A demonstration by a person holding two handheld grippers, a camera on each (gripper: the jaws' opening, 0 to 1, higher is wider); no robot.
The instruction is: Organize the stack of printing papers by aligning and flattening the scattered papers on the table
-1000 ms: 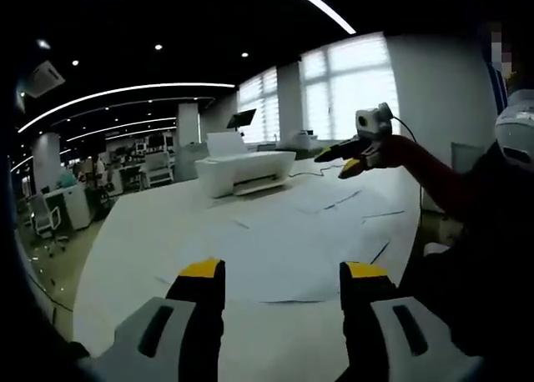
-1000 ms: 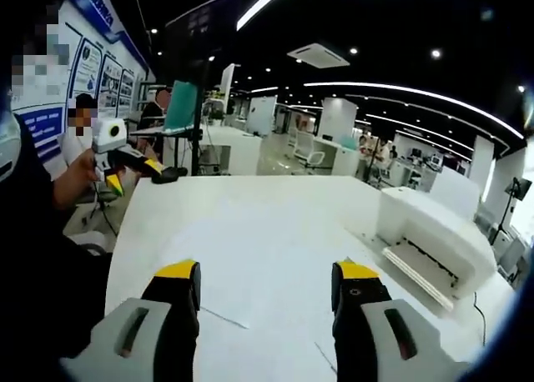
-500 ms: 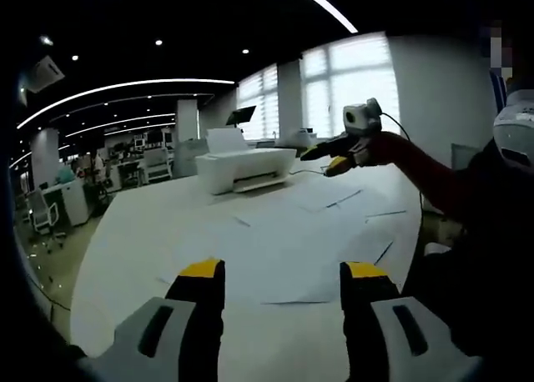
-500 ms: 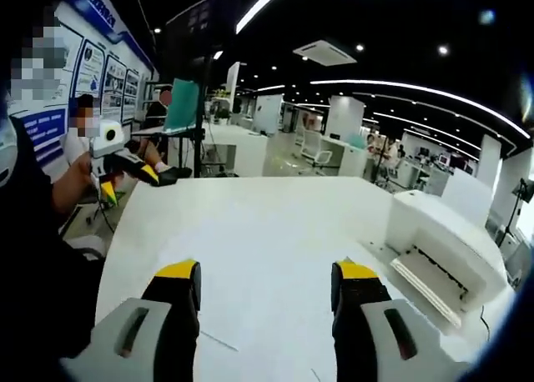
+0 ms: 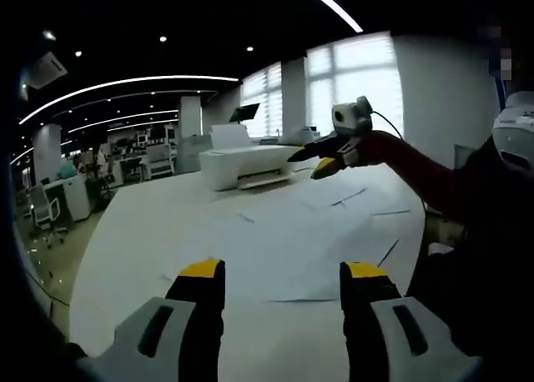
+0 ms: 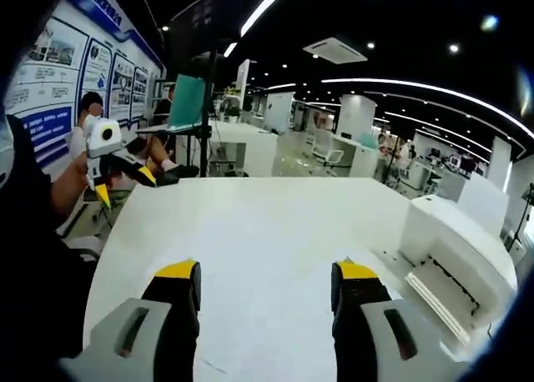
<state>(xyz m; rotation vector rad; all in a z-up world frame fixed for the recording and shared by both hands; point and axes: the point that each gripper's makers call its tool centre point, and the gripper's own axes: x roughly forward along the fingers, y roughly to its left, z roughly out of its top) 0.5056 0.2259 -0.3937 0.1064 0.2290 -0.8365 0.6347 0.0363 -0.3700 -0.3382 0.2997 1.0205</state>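
Both raised above the table with jaws wide and empty, the left hand-held gripper and right hand-held gripper look poised to gather the scattered papers ahead of them.

The left gripper hovered above the near edge of the tabletop with its yellow-tipped jaws parted. The right gripper was likewise spread (its jaws also yellow-tipped), raised over the tabletop's far side on the person's outstretched red-sleeved arm.
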